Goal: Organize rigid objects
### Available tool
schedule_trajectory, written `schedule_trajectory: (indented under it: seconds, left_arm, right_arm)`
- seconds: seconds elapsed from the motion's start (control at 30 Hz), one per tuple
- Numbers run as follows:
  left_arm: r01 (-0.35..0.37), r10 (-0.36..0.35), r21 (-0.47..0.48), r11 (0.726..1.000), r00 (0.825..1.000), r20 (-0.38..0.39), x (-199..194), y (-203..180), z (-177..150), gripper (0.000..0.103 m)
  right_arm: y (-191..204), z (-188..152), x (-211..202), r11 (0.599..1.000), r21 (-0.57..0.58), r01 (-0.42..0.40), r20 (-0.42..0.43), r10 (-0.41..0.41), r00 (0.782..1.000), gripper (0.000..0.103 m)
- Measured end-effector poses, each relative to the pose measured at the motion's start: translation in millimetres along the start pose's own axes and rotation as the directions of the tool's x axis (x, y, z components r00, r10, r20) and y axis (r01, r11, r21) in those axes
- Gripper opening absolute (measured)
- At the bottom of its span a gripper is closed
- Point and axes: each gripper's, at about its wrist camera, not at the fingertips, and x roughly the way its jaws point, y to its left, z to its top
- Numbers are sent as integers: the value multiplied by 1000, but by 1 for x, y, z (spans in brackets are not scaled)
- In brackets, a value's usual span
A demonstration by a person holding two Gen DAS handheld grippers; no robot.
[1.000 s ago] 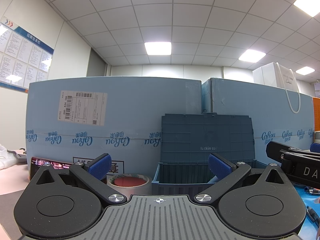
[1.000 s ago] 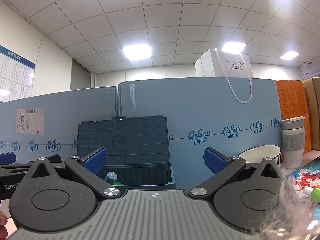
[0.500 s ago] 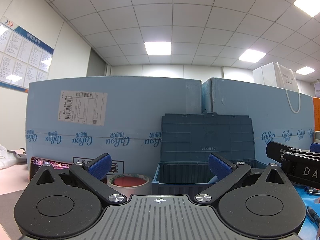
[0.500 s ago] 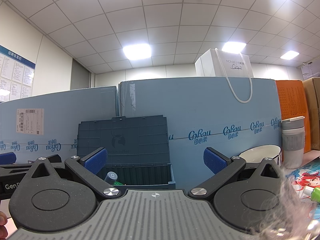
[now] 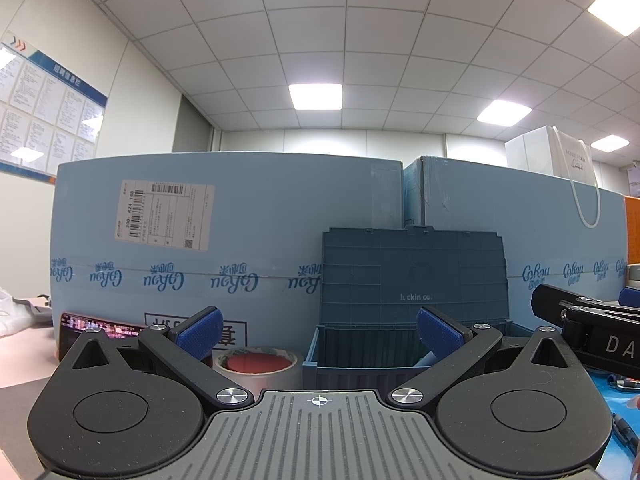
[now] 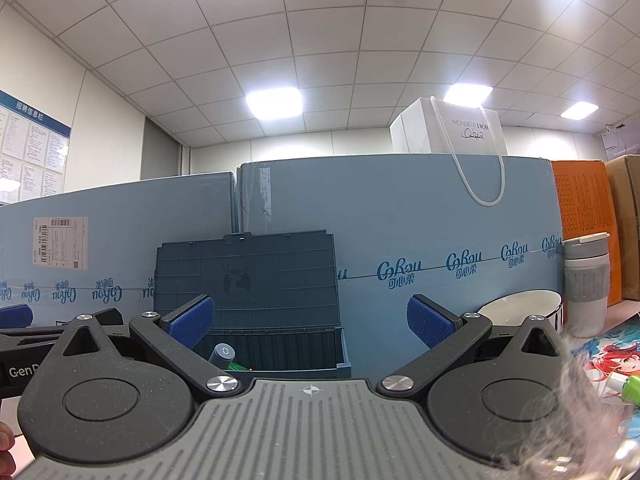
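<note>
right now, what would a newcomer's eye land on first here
Probably the dark blue storage box dead centre, lid propped open against the pale blue cartons behind it. Both the left gripper and right gripper have jaws wide open, holding nothing. A roll of tape sits left of the box; a white bowl and tumbler stand right.

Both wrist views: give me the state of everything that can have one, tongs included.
Left tongs: open, empty.
Right tongs: open, empty.
Blue storage box: open, holding a few items.
Box lid: raised upright against the blue cartons.
Tape roll: lying flat beside the box.
White bowl: upright; contents hidden.
Grey cup: upright, lid on.
</note>
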Motion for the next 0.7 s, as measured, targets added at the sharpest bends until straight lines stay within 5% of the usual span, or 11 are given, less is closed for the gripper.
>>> schedule_trajectory:
  seconds: [0.7]
  left_arm:
    - [-7, 7, 4, 1000, 1000, 1, 1, -1, 0, 103]
  right_arm:
    - [0, 1, 1, 1000, -1, 0, -1, 0, 1000, 103]
